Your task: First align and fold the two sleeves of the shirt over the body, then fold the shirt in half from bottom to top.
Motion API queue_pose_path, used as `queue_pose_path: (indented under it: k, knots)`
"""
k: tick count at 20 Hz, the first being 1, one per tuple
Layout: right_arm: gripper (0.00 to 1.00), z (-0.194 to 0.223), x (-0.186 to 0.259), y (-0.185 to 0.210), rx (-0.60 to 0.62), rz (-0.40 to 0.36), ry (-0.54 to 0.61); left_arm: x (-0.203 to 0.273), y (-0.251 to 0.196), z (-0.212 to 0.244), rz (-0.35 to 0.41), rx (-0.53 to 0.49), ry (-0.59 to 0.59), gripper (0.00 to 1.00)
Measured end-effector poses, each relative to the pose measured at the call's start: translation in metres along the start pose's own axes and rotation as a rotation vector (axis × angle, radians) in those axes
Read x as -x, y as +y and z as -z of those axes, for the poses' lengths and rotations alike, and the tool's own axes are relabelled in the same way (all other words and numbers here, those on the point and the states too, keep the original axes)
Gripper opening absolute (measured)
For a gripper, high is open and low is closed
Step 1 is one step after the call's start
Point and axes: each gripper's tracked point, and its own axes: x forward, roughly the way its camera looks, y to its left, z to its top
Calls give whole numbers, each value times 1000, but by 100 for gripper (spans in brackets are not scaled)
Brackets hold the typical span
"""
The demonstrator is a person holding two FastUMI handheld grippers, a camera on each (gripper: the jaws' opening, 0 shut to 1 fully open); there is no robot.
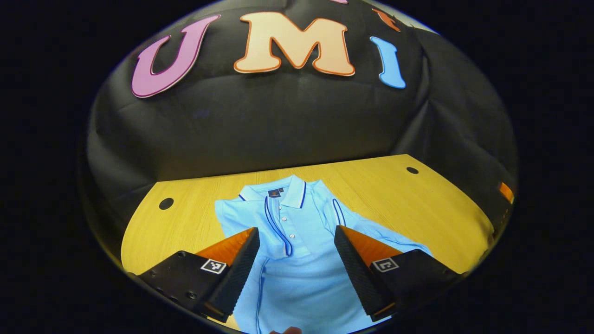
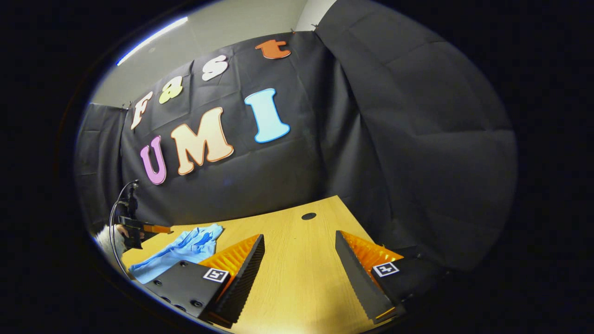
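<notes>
A light blue polo shirt lies flat on the wooden table, collar toward the far wall. Both of its sleeves are folded inward over the body. In the left gripper view, my left gripper hovers open above the shirt's chest, nothing between its fingers. In the right gripper view, my right gripper stands open over bare table, to the right of the shirt. The left gripper and the hand holding it show far off at the left edge there.
The table has round cable holes near its far corners. Black cloth walls close the booth behind and to the right. An orange-tipped object sits at the far right edge.
</notes>
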Motion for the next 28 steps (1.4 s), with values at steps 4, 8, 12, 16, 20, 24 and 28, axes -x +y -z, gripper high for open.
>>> queue_pose_path:
  k: [4,8,12,16,20,24,28]
  knots:
    - [96,-3,32,6,6,5,-24,58,-9,15,7,-19,-69,97]
    - [97,22,59,44,22,-19,-21,106,-17,43,24,-8,-104,97]
    - [97,61,78,110,23,-91,21,142,-11,78,28,5,-121,97]
    - [97,103,86,178,40,-143,82,159,6,112,10,15,-113,97]
    - [97,134,90,237,79,-196,120,175,26,148,-18,2,-81,97]
    - [97,192,90,280,114,-250,244,182,34,172,-27,-2,-54,97]
    - [97,237,100,304,135,-293,374,190,40,196,-42,-8,-4,97]
